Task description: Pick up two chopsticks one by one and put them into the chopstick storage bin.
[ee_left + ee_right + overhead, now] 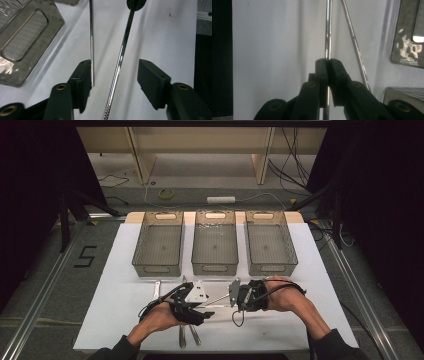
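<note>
White table [125,320], right tool [327,61] clamping chopstick [328,30], left tool [113,72] half-open around it.

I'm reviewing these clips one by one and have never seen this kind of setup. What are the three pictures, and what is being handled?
No robot here: a person at a table holds a hand-operated two-jaw gripper in each hand. The high view looks down from above: the left gripper and right gripper meet over a white table, with three empty mesh baskets lined up behind them. The other two pictures come from cameras riding on each gripper, looking along its black jaws. In the right gripper view, the jaws are shut on a thin shiny metal rod. In the left gripper view, that rod runs between jaws that are not yet pressing on it. A second rod lies beside it. More metal utensils lie near the person's left forearm.
</note>
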`<state>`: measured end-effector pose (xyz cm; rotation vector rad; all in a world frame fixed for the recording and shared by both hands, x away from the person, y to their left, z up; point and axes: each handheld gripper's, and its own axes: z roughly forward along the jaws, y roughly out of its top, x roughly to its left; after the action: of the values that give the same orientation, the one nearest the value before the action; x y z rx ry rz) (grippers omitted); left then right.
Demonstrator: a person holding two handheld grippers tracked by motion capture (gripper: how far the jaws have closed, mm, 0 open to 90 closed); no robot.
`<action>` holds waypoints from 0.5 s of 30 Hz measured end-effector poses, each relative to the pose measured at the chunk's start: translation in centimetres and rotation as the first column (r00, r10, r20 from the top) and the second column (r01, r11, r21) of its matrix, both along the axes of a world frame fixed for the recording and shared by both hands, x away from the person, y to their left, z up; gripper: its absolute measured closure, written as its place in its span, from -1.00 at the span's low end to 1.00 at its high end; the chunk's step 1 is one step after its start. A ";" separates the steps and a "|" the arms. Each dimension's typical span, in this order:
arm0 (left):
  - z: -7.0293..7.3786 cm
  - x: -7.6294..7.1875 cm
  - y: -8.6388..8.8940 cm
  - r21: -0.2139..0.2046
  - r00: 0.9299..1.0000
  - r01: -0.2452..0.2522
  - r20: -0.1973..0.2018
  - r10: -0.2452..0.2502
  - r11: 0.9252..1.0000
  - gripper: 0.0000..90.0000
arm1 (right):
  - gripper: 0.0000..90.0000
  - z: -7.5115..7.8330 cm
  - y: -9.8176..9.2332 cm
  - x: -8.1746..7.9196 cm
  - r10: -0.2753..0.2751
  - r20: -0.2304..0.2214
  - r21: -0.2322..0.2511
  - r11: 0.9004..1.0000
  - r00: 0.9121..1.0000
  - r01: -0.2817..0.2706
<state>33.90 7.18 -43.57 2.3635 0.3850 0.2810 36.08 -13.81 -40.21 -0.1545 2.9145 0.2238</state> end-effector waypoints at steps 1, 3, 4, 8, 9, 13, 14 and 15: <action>0.0 0.0 0.0 0.003 1.000 0.005 0.004 -0.005 1.000 0.08 | 0.91 0.0 0.0 -0.1 0.006 0.001 -0.001 1.000 1.000 -0.006; 0.1 0.0 -0.1 0.012 1.000 0.012 -0.005 -0.012 1.000 0.17 | 0.91 0.0 0.2 -0.3 0.000 0.002 -0.003 1.000 1.000 0.000; 0.2 0.0 -0.1 0.024 1.000 0.020 0.000 -0.020 1.000 0.21 | 0.91 0.0 0.3 -0.2 0.017 0.005 -0.007 1.000 1.000 -0.017; 0.2 0.0 -0.3 0.035 0.999 0.042 -0.010 -0.041 0.999 0.33 | 0.91 0.0 0.6 -0.3 0.032 0.007 -0.016 0.999 0.999 -0.032; 0.2 -0.1 -0.4 0.037 0.999 0.045 -0.010 -0.045 0.998 0.36 | 0.91 0.0 0.7 -0.4 0.023 0.004 -0.011 1.000 1.000 -0.023; 0.3 -0.1 -0.6 0.040 0.998 0.062 -0.021 -0.061 0.997 0.49 | 0.91 0.1 0.8 -0.3 0.034 0.005 -0.016 0.999 0.999 -0.034; 0.3 -0.1 -0.6 0.043 0.998 0.067 -0.024 -0.066 0.997 0.55 | 0.91 0.1 0.9 -0.4 0.036 0.005 -0.018 0.999 0.999 -0.036; 0.3 -0.2 -0.7 0.044 0.997 0.069 -0.027 -0.068 0.997 0.58 | 0.91 0.1 0.9 -0.4 0.039 0.005 -0.016 0.999 0.999 -0.039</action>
<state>33.74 6.50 -43.26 2.4205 0.3112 0.2300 35.68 -12.89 -40.07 -0.2144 2.9102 0.2055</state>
